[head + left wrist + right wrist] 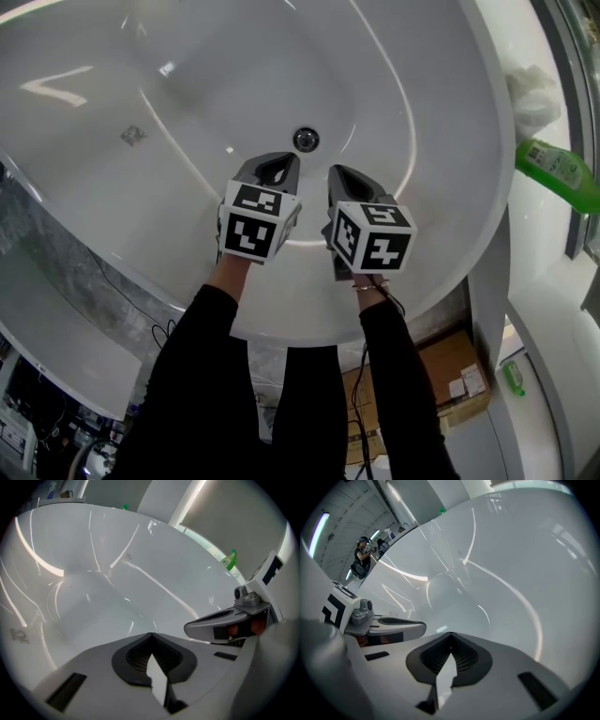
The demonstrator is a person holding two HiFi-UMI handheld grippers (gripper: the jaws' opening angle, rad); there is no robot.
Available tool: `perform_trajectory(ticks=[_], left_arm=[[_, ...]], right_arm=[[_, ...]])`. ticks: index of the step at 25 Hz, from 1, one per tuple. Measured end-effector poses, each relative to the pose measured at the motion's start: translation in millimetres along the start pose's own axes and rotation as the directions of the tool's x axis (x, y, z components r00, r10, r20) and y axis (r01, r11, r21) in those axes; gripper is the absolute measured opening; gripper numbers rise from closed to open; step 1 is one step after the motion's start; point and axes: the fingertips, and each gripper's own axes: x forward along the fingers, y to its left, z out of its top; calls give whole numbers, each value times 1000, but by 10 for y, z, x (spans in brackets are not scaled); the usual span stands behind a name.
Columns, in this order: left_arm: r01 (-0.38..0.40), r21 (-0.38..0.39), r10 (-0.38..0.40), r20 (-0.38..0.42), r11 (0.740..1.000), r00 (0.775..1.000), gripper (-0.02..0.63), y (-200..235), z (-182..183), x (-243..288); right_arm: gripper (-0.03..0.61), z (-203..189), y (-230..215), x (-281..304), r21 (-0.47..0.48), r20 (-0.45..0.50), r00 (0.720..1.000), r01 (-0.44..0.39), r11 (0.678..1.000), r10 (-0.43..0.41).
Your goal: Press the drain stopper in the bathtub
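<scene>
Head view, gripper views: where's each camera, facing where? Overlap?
Head view: on the person's head, facing steeply down into the bathtub at the drain stopper; both black sleeves, left gripper and right gripper show.
Left gripper view: on the left gripper, facing along its shut jaws across the bathtub wall; right gripper at right.
Right gripper view: mirrored, shut jaws, left gripper at left.
Shared: bathtub and both grippers; drain stopper only in head view.
</scene>
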Motion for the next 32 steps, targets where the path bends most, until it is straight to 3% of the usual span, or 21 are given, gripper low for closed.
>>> perform_trajectory(ticks=[16,26,32], left_arm=[[-8,23,5,124,1000,992,8,-160,440,-782],[-1,36,-5,158,999,987,8,-262,601,-1062],[3,36,-9,164,999,986,8,-283,632,-1142]], right_arm=[[2,389,211,-719,2,150,989,-4,1000,4],[2,366,212,-969,15,177,984,-14,1000,11],[2,397,264,-1060,-36,190,982,0,999,7]])
